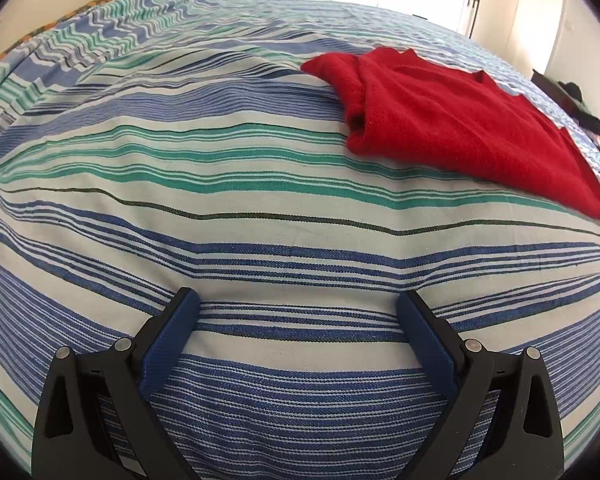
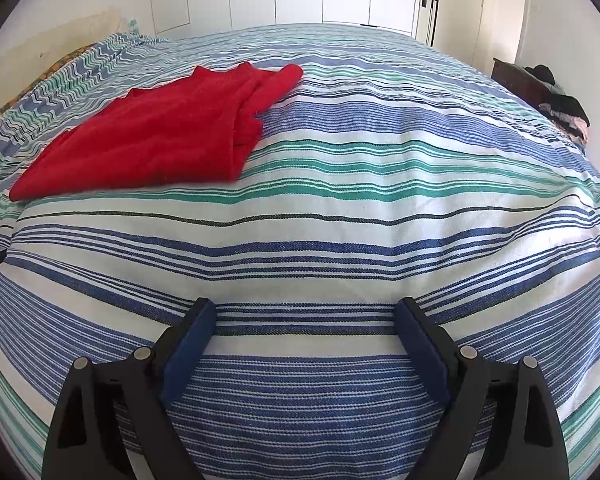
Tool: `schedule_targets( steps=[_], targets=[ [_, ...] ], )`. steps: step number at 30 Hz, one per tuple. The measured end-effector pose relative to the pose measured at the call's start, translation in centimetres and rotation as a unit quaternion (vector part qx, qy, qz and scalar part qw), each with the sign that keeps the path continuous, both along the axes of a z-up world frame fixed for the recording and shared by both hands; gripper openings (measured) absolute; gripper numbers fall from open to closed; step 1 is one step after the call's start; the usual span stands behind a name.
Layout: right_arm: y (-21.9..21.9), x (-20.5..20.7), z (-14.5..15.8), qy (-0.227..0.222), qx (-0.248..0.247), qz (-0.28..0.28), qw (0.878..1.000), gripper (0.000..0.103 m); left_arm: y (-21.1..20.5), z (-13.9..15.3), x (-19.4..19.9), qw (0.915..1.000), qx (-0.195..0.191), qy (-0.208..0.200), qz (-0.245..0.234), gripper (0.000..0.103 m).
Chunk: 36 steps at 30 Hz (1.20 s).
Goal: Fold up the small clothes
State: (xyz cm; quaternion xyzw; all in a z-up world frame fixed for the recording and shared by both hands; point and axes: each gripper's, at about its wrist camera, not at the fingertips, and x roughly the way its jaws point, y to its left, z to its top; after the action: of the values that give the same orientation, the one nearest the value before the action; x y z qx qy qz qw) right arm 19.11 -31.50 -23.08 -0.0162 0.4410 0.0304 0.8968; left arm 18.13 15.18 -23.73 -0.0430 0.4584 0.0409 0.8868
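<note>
Left gripper [image 1: 298,316]: jaws spread, nothing between them. Red garment [image 1: 456,128] lies part-folded on the striped bedspread [image 1: 220,184], at your two o'clock. Right gripper [image 2: 305,322]: spread, empty. You likely find it soft, light, limp; pinch a corner or the hem.

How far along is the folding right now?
Done, it seems: the red garment lies folded on the striped bedspread. In hand: nothing; left tongs and right tongs are open over bare bedspread. Possibly left: the clothes pile at the bed's far edge.
</note>
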Motion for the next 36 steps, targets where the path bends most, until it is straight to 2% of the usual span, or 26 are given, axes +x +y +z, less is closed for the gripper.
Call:
schedule_targets(
  steps=[33,36],
  targets=[
    [-0.09,-0.58,-0.05,-0.009,0.001,-0.001,1.0,0.09,-0.16,-0.08,0.07,1.0,-0.001,-0.004,-0.001,0.1],
    [-0.08,-0.62,-0.02,-0.011,0.002,-0.001,1.0,0.09,-0.22,0.38,0.37,0.9999,-0.004,0.015,-0.004,0.1]
  ],
)
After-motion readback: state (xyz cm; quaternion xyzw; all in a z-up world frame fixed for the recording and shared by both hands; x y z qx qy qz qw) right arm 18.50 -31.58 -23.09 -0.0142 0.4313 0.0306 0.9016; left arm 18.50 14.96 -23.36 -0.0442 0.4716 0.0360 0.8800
